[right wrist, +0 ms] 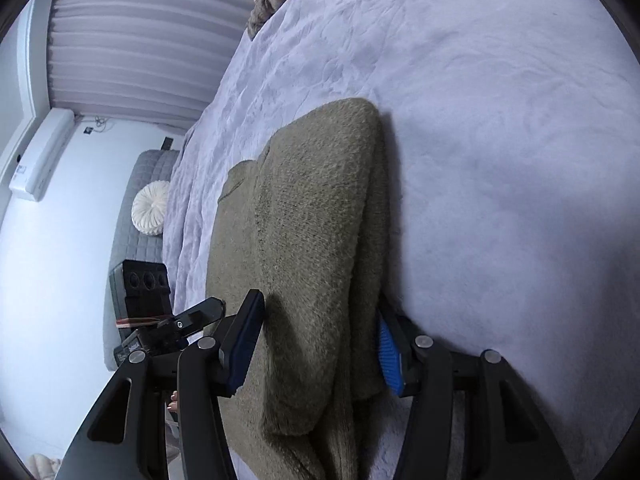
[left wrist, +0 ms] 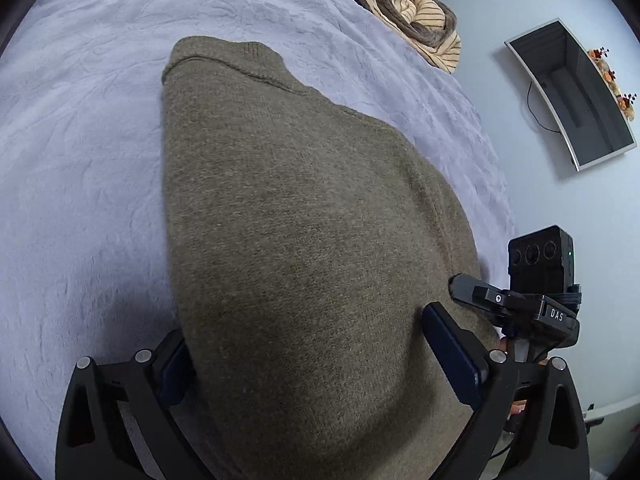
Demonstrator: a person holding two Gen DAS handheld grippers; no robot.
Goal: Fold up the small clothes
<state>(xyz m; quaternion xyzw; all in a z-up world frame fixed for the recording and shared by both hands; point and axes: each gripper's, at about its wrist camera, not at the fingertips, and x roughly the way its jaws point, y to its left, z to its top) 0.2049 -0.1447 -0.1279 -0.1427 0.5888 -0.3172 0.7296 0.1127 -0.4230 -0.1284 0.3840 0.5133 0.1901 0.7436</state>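
Olive knit sweater (left wrist: 300, 216) lies lengthwise, collar pointing away.

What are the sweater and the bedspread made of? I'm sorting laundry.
The sweater looks like a wool or acrylic knit: olive, fuzzy, visible stitches, ribbed neck. The bedspread looks like plush fleece: pale lavender, soft nap, embossed pattern. Fibre uncertain.
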